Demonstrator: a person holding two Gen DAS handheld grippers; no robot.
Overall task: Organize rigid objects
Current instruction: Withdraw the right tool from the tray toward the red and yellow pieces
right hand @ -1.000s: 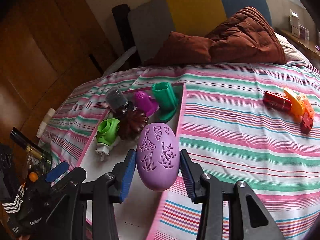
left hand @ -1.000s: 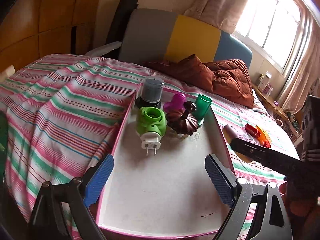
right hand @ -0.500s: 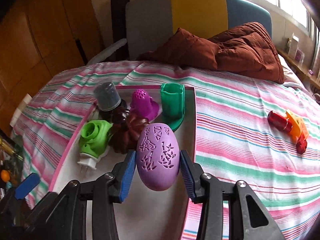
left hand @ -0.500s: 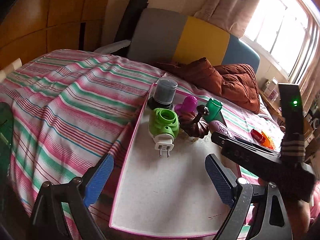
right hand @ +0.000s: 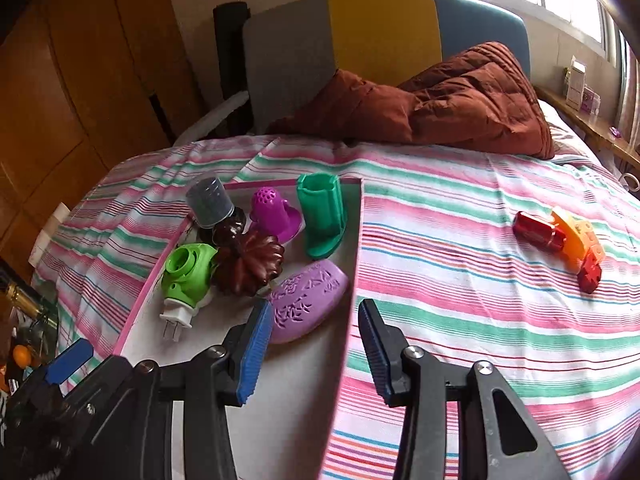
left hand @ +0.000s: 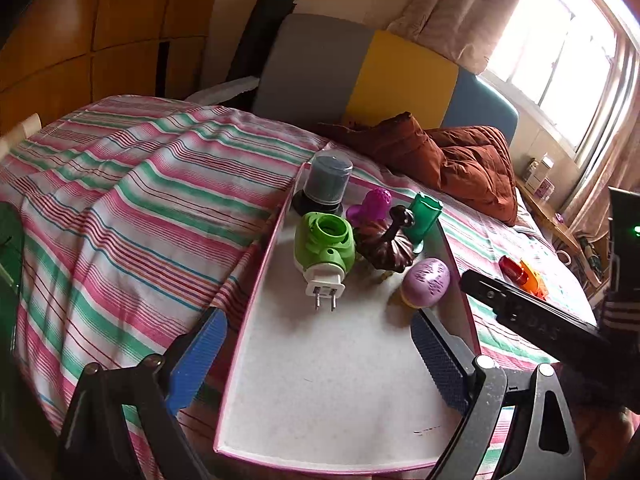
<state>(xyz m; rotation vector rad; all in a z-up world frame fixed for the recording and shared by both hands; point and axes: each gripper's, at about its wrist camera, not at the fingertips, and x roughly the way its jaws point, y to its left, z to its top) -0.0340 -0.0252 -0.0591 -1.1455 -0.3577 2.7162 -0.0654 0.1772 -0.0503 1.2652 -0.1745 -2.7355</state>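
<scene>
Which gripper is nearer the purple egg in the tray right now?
Right. The right gripper is open just behind the purple egg, its left finger almost touching it. The left gripper hangs open farther back over the tray.

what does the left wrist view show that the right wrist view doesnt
Only the left wrist view shows the tray's near edge and the right gripper's black body coming in from the right.

Only the right wrist view shows the small dark red piece past the orange toy, and the right gripper open behind the purple egg.

Both show the green plug-in, brown pumpkin, grey-capped jar, magenta piece, green holder, and red cylinder on the striped cloth.
</scene>
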